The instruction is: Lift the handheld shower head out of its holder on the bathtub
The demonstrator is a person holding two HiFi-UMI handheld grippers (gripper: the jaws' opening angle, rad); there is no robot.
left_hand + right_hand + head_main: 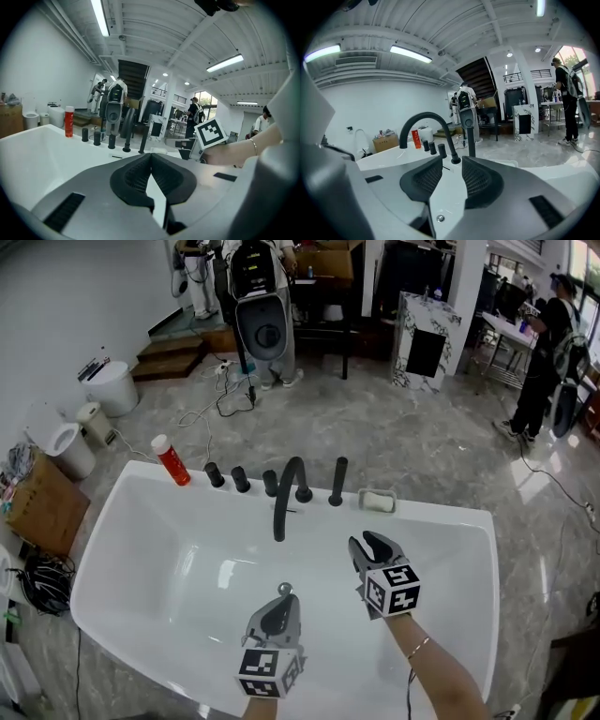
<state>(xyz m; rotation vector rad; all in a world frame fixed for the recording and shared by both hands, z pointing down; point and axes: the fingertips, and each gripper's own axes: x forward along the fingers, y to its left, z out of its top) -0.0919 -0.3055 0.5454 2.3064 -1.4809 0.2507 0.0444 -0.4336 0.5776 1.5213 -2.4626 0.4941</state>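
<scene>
The black handheld shower head (337, 481) stands upright in its holder on the far rim of the white bathtub (141, 521), just right of the curved black faucet (289, 491). It also shows as a black rod, the shower head (471, 140) and the shower head (142, 138). My right gripper (367, 544) hovers over the tub short of it, jaws a little apart with nothing between them (452, 161). My left gripper (284, 594) hangs lower and nearer, its tips touching on nothing (150, 157).
Three black knobs (241, 479) line the rim left of the faucet, with a red bottle (172, 459) further left. A soap dish (378, 502) sits right of the shower head. People stand on the grey floor beyond; a box (45, 507) and buckets lie at the left.
</scene>
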